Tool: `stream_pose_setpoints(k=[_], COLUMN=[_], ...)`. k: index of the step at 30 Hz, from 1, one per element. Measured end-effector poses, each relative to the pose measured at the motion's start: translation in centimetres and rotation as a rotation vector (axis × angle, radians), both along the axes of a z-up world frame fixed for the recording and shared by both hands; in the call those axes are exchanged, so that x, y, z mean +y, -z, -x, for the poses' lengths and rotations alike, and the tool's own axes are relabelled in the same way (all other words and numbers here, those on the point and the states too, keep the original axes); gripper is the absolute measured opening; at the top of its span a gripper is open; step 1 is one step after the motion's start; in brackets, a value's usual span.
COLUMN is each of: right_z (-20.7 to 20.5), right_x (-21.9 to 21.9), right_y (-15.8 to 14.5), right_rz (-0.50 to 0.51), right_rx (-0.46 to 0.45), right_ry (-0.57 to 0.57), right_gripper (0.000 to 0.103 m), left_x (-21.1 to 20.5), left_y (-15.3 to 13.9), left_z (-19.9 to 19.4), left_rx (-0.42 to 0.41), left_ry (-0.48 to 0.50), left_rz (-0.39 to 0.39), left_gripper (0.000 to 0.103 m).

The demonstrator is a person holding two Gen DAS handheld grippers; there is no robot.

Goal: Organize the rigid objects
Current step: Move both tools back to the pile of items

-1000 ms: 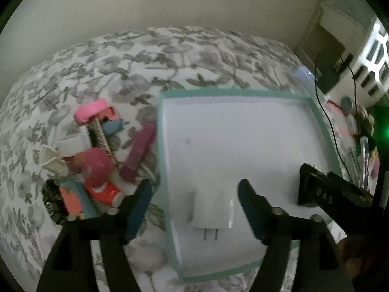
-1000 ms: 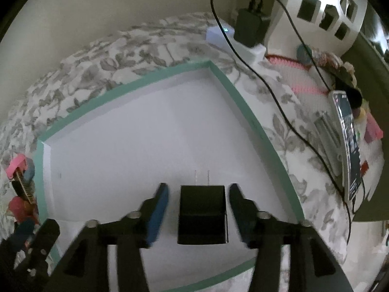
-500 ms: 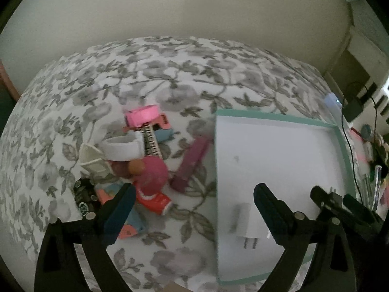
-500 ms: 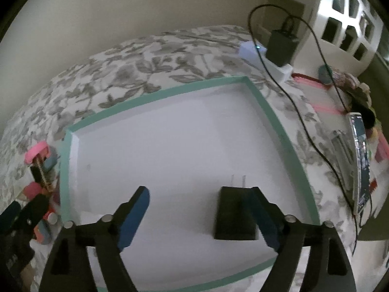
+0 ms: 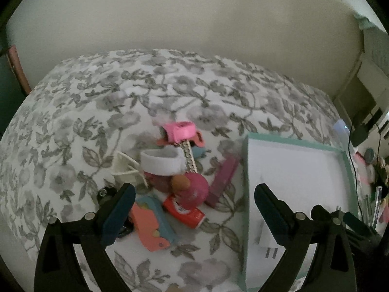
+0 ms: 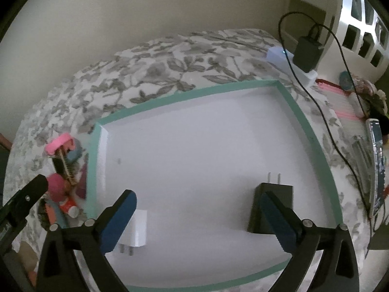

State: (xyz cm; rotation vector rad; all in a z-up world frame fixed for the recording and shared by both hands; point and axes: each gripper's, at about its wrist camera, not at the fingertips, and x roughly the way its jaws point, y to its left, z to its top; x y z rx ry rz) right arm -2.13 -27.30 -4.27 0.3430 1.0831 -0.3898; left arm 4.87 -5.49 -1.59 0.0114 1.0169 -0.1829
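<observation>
A white tray with a teal rim (image 6: pixel 184 93) lies on the floral bedspread; it also shows in the left wrist view (image 5: pixel 291 143). In it lie a black charger (image 6: pixel 273 199) and a white charger (image 6: pixel 138 228), which also shows in the left wrist view (image 5: pixel 263 231). My right gripper (image 6: pixel 197 221) is open and empty above the tray, between the two chargers. My left gripper (image 5: pixel 192 216) is open and empty over a pile of small objects left of the tray: a red tube (image 5: pixel 184 213), a magenta ball (image 5: pixel 194 187), a purple bar (image 5: pixel 222 182), a white ring (image 5: pixel 160 161), a pink clip (image 5: pixel 180 130).
A power strip with a black plug and cable (image 6: pixel 306 51) sits at the bed's far right corner. A phone (image 6: pixel 376 165) and clutter lie beyond the tray's right side. A wall runs behind the bed.
My right gripper let go of the black charger, opened wide and pulled back. My left gripper moved left, from over the white charger to over the pile.
</observation>
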Motion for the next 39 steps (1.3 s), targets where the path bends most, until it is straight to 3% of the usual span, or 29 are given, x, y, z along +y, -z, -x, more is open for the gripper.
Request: stream_pose_setpoints(k=[7, 15, 22, 25, 31, 39], right_z=[-0.8, -2.5, -4.0, -4.4, -5.1, -5.7], right_x=[2.1, 7.5, 13.0, 15.2, 18.0, 20.3], right_y=[-1.2, -1.9, -1.8, -1.6, 0.1, 2.8], right_rz=[-0.032, -0.062, -0.064, -0.066, -0.084, -0.060], right_rx=[-0.068, -0.084, -0.077, -0.066, -0.009, 0.076], right_ry=[-0.041, -0.194, -0.328, -0.386, -0.438, -0.489], right_gripper=[0.103, 0.103, 0.103, 0.102, 0.089, 0.079], left_x=[5.0, 11.7, 15.8, 16.8, 17.3, 15.4], left_y=[-1.0, -1.5, -1.3, -0.9, 0.8, 4.1], left_z=[-1.3, -2.1, -2.1, -2.1, -2.4, -3.1], left_rx=[-0.008, -0.016, -0.005, 0.021, 0.093, 0.258], left_ry=[-0.107, -0.289, -0.387, -0.406, -0.410, -0.323], left_rz=[0.054, 0.082, 0.094, 0.101, 0.105, 0.124], left_gripper=[0.099, 0.099, 0.099, 0.099, 0.099, 0.099])
